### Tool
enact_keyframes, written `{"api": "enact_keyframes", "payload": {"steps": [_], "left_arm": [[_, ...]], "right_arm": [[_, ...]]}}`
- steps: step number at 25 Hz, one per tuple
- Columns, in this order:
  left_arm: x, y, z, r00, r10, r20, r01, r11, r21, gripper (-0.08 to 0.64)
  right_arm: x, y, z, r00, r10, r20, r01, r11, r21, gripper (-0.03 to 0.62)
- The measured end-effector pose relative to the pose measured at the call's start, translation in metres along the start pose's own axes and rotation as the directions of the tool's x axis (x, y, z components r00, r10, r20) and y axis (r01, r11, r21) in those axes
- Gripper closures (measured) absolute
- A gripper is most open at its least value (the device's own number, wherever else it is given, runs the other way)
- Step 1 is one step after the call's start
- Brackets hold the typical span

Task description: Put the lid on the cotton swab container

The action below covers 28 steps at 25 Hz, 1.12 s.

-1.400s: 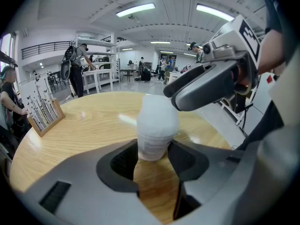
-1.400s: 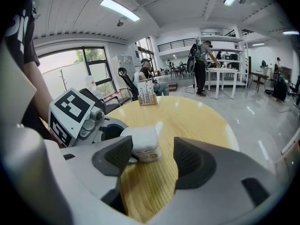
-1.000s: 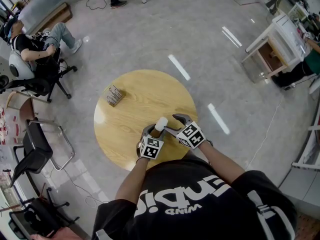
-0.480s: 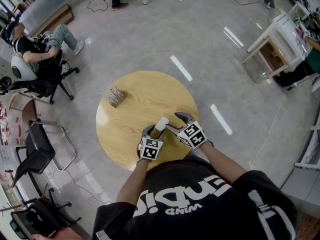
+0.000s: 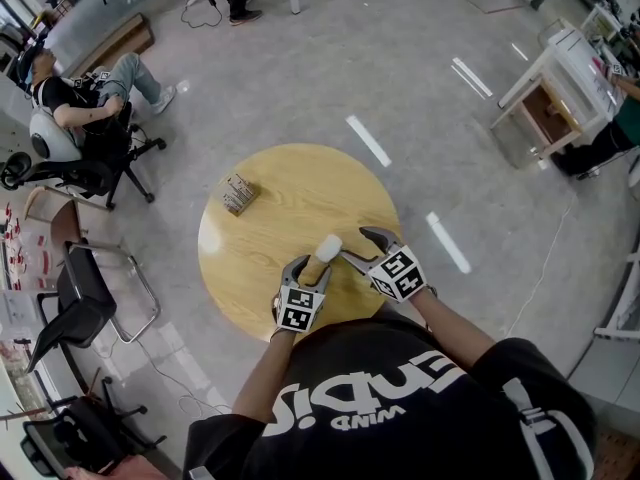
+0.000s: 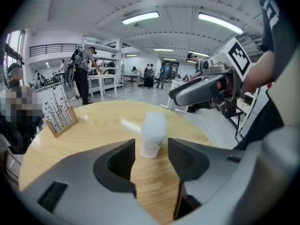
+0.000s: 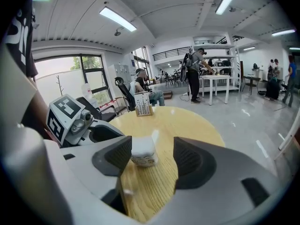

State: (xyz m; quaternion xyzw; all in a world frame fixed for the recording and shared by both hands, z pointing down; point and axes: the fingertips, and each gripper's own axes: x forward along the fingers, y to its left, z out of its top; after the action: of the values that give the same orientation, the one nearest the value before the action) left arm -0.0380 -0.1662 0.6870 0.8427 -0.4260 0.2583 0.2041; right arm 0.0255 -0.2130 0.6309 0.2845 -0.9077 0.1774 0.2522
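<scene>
My left tool [image 5: 310, 268] and right tool [image 5: 358, 246], both released, flank the upright white plastic cotton swab container [image 5: 325, 251] on the round wooden bench [image 5: 260, 218].

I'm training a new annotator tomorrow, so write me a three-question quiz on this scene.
1. The cotton swab container stands on: A) the floor B) the round wooden table C) a chair.
2. Fill in: the jaws of the left gripper and the right gripper are both ____.
3. True or false: the cotton swab container lies on its side.
Key: 1 B; 2 open; 3 false.
</scene>
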Motion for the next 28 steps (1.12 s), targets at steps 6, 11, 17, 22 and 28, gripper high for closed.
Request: {"api": "enact_keyframes", "payload": {"steps": [6, 11, 17, 22, 28], "left_arm": [[-0.040, 0.001, 0.042, 0.995, 0.044, 0.095, -0.037, 0.997, -0.073, 0.354], [-0.078, 0.002, 0.085, 0.972, 0.067, 0.227, -0.043, 0.993, -0.110, 0.406], [-0.119, 0.015, 0.118, 0.935, 0.128, 0.330, -0.090, 0.988, -0.129, 0.479], [-0.149, 0.023, 0.120, 0.913, 0.186, 0.364, -0.135, 0.978, -0.161, 0.525], [-0.180, 0.039, 0.101, 0.887, 0.276, 0.371, -0.206, 0.954, -0.218, 0.548]], "right_arm": [[-0.033, -0.003, 0.013, 0.998, -0.007, 0.061, 0.003, 0.998, 0.062, 0.349], [-0.069, -0.010, 0.035, 0.987, -0.060, 0.148, 0.049, 0.996, 0.077, 0.403], [-0.104, -0.015, 0.061, 0.960, -0.130, 0.246, 0.109, 0.989, 0.096, 0.486], [-0.129, -0.012, 0.082, 0.933, -0.144, 0.330, 0.119, 0.989, 0.093, 0.555], [-0.146, -0.007, 0.091, 0.911, -0.191, 0.365, 0.185, 0.981, 0.053, 0.589]]}}
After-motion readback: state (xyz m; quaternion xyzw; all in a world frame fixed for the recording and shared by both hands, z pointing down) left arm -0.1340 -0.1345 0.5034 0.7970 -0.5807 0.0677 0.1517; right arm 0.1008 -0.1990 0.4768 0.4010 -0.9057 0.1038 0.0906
